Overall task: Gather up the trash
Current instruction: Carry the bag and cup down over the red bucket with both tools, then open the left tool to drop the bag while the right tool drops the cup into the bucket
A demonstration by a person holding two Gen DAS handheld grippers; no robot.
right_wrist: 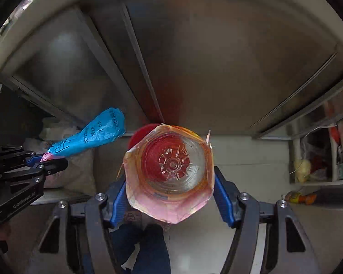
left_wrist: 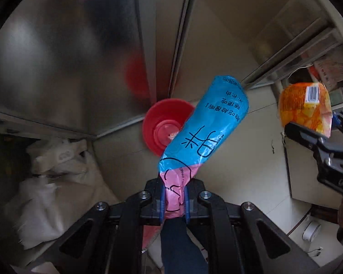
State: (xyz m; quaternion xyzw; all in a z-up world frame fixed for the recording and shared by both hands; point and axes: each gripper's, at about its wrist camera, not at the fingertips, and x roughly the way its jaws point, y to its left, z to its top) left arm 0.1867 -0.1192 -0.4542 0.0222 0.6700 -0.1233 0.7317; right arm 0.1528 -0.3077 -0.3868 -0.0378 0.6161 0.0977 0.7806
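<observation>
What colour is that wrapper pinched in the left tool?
Blue wrapper with a pink end and black lettering; clearest in the left wrist view.

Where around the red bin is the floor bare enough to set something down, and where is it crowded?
Bare pale floor lies right of the red bin, up to the metal cabinet front. Left of the bin, white bags fill the corner. Far right, the shelves are cluttered, with an orange item on the floor beside them.

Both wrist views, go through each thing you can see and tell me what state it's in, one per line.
Blue and pink wrapper: pinched by its pink end, hanging free.
Left gripper: jaws shut on the wrapper.
Plastic bottle: empty, orange label, held bottom toward the camera.
Right gripper: jaws closed on the bottle.
Red bin: open, on the floor below.
</observation>
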